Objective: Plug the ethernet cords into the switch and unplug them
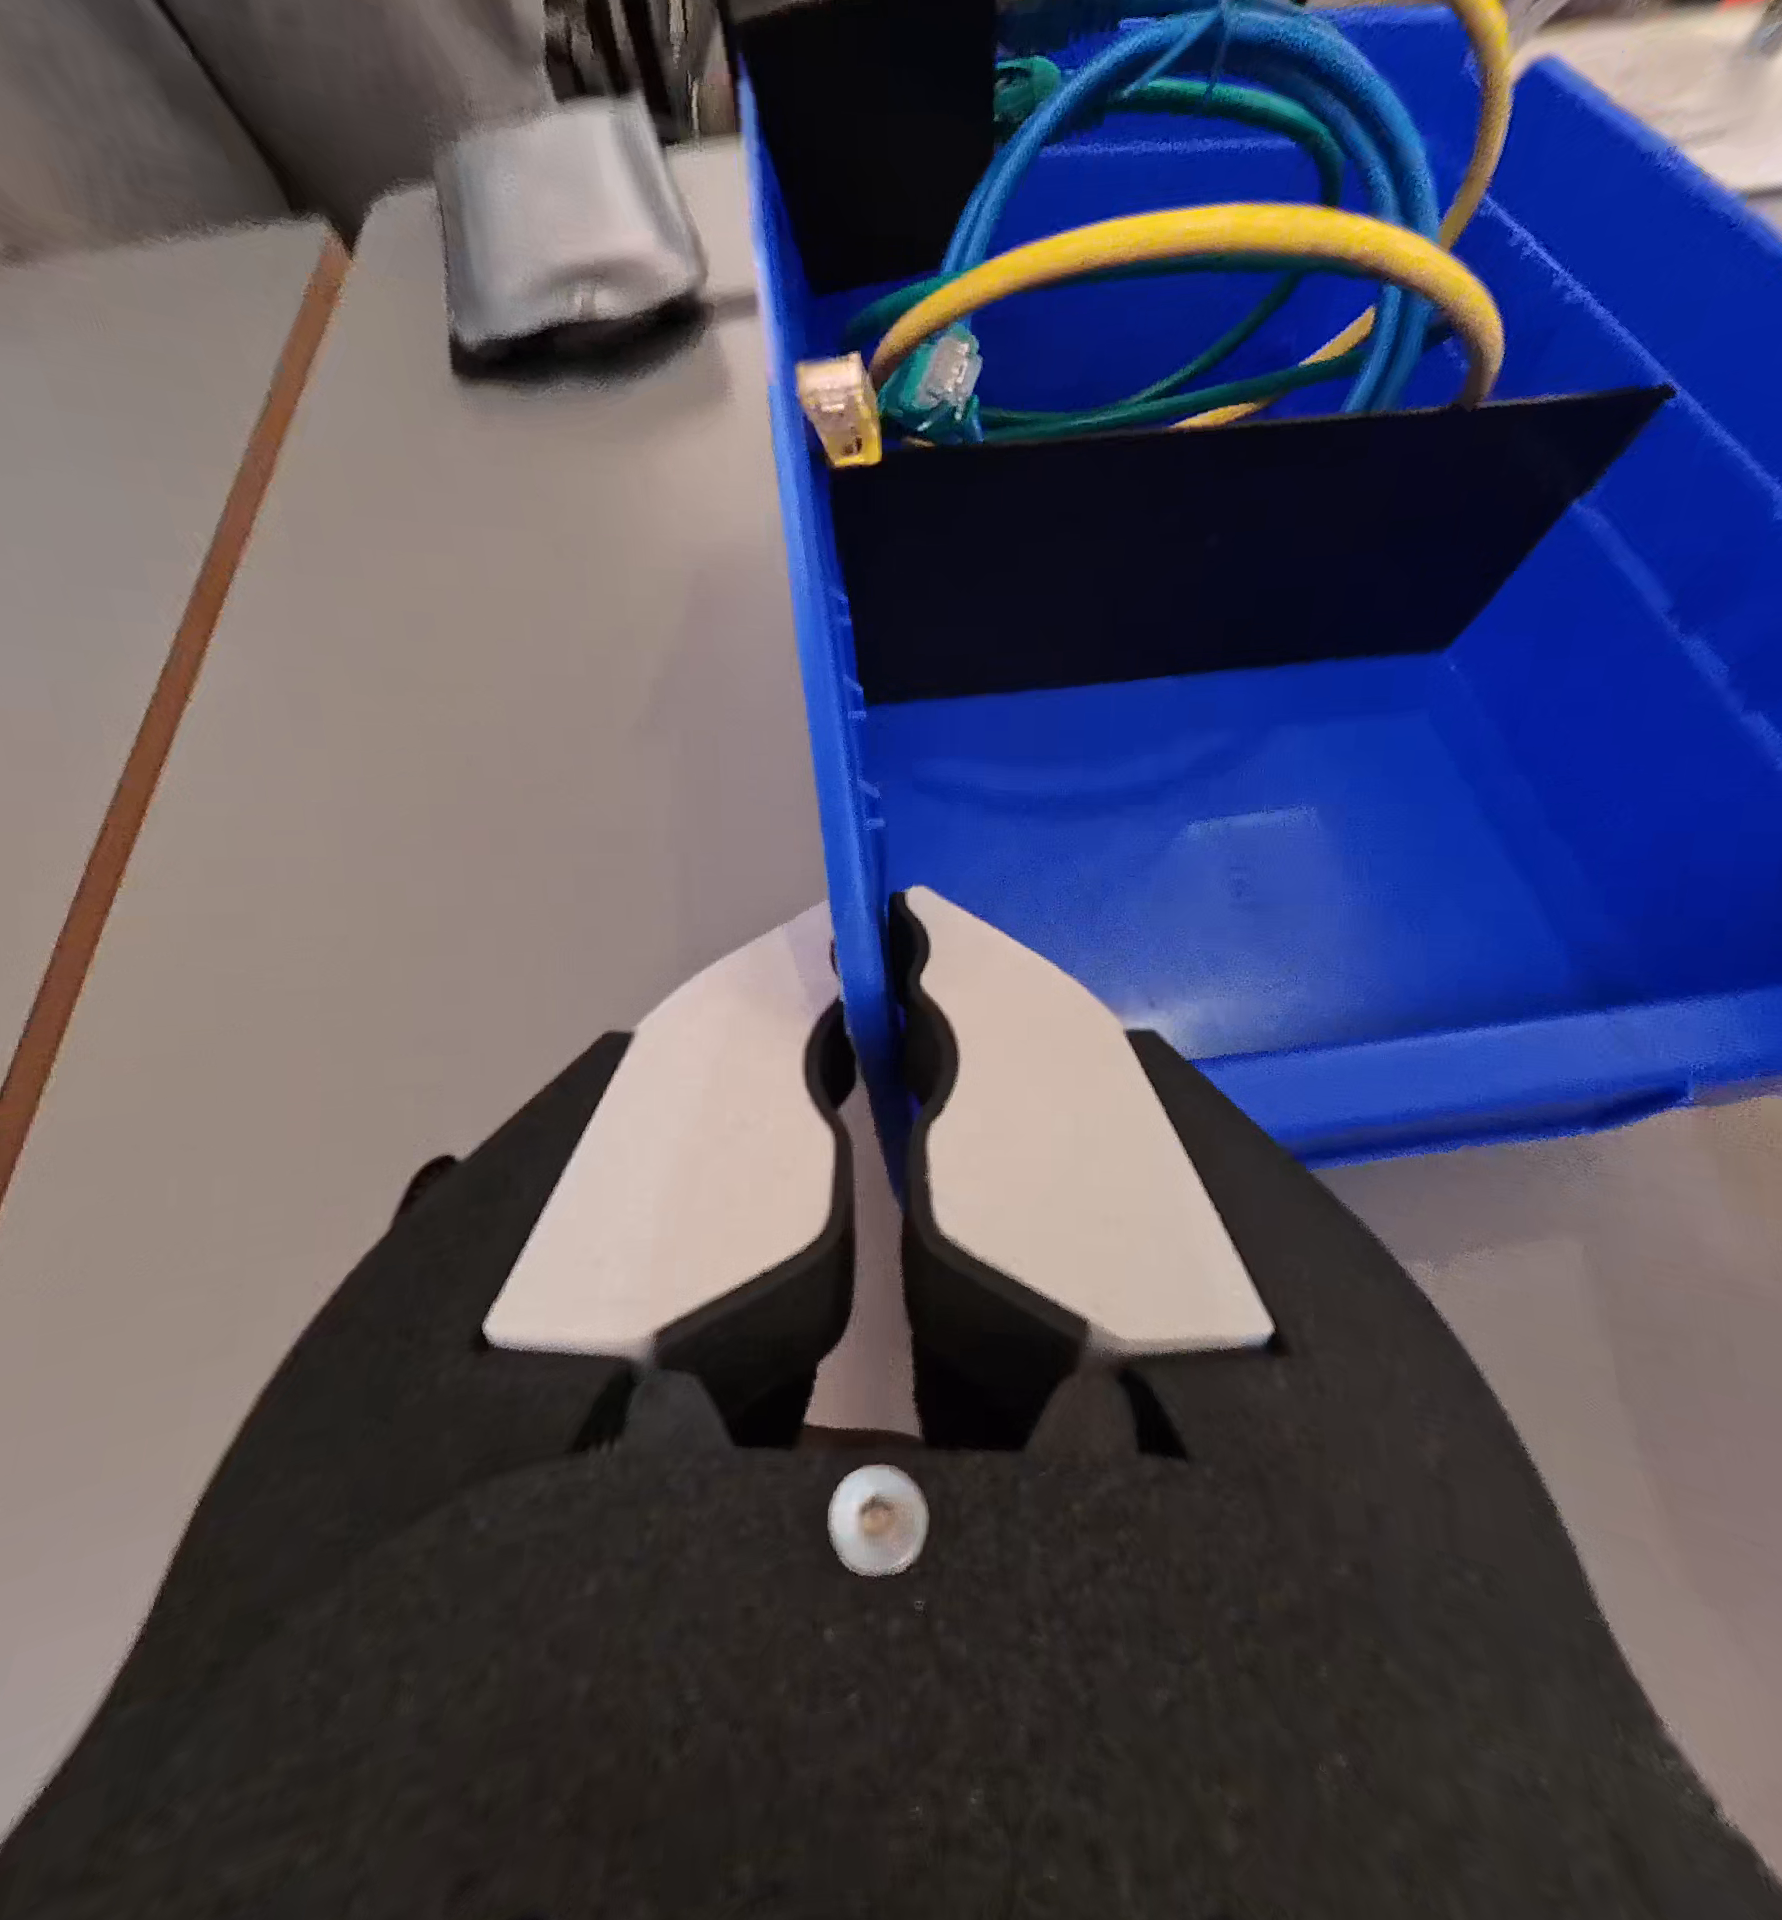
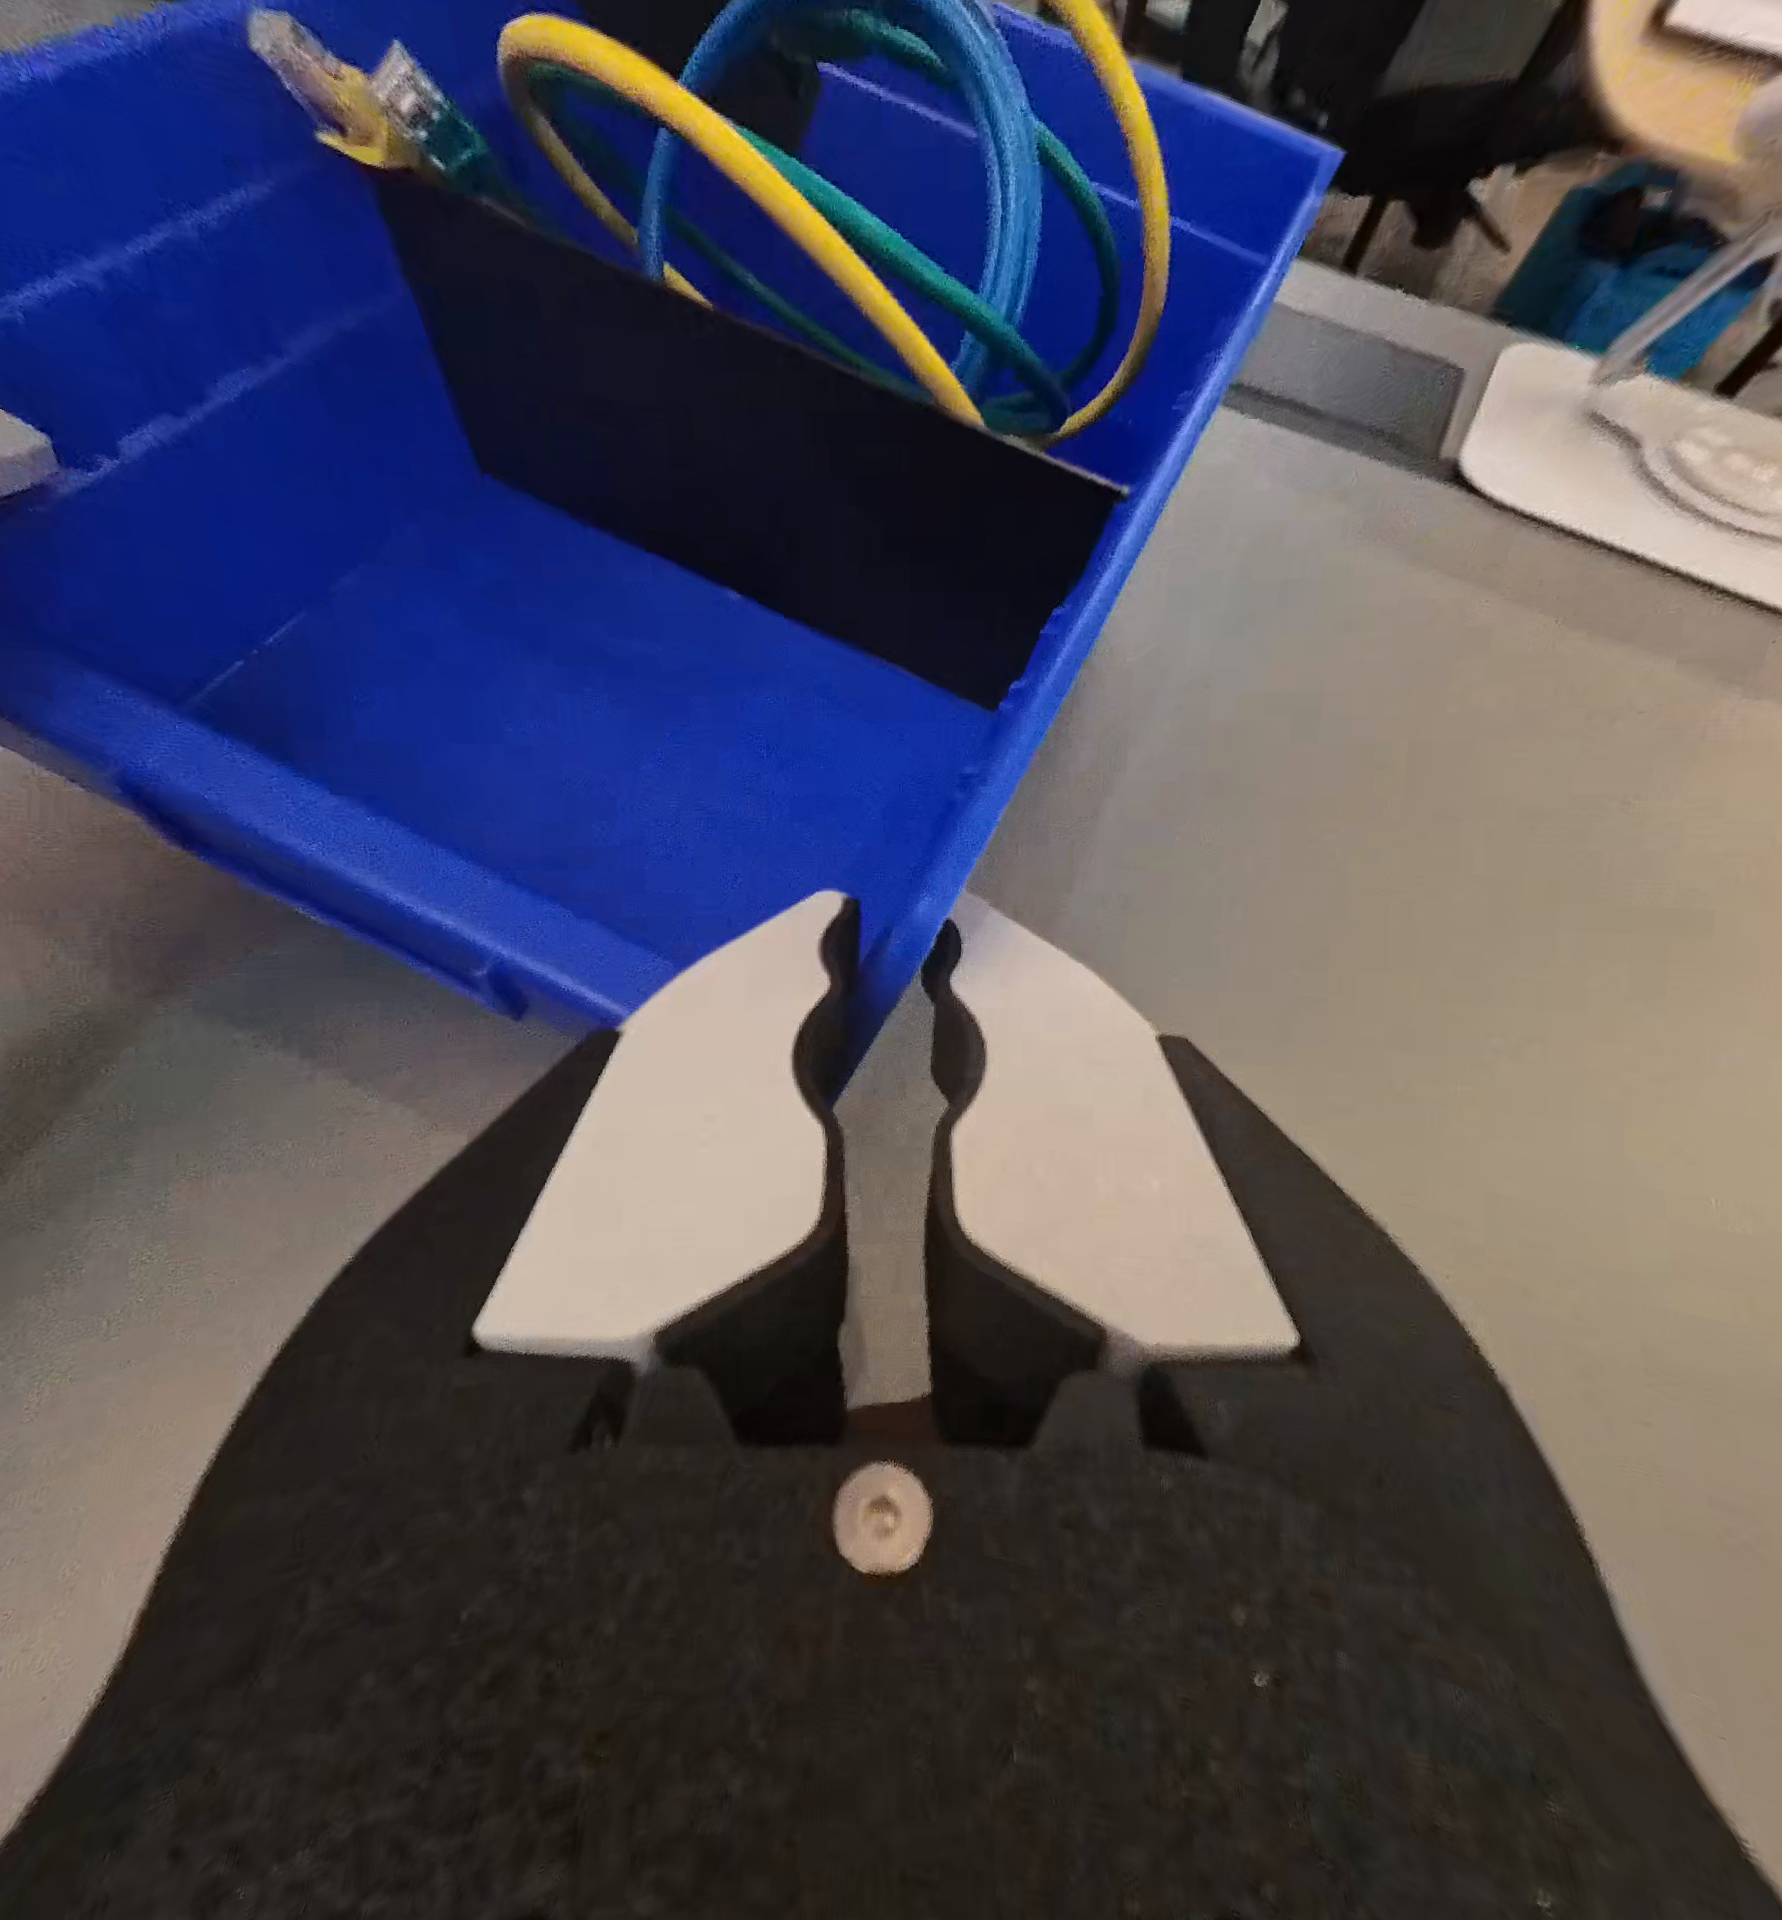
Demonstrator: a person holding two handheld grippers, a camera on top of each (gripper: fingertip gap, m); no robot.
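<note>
A blue plastic bin (image 1: 1489, 1075) stands on the grey table, split by a black divider (image 1: 1178, 561). Behind the divider lie coiled ethernet cords: a yellow cord (image 1: 1178, 223), a blue cord (image 1: 1022, 177) and a green cord (image 1: 1230, 400). A yellow plug (image 1: 840, 410) and a green plug (image 1: 934, 390) rest at the bin's left wall. My left gripper (image 1: 864, 912) is shut on the bin's left wall near the front corner. My right gripper (image 2: 897, 925) is shut on the right wall of the bin (image 2: 347, 831). The right wrist view shows the cords (image 2: 762, 166) and the divider (image 2: 762, 468). The front compartment is empty.
A silver pouch (image 1: 575, 229) lies on the table left of the bin. A second table (image 1: 87, 520) with a brown edge adjoins on the left. A white tray (image 2: 1645, 520) with clear plastic items sits to the right. A second black divider (image 1: 866, 135) stands at the bin's back.
</note>
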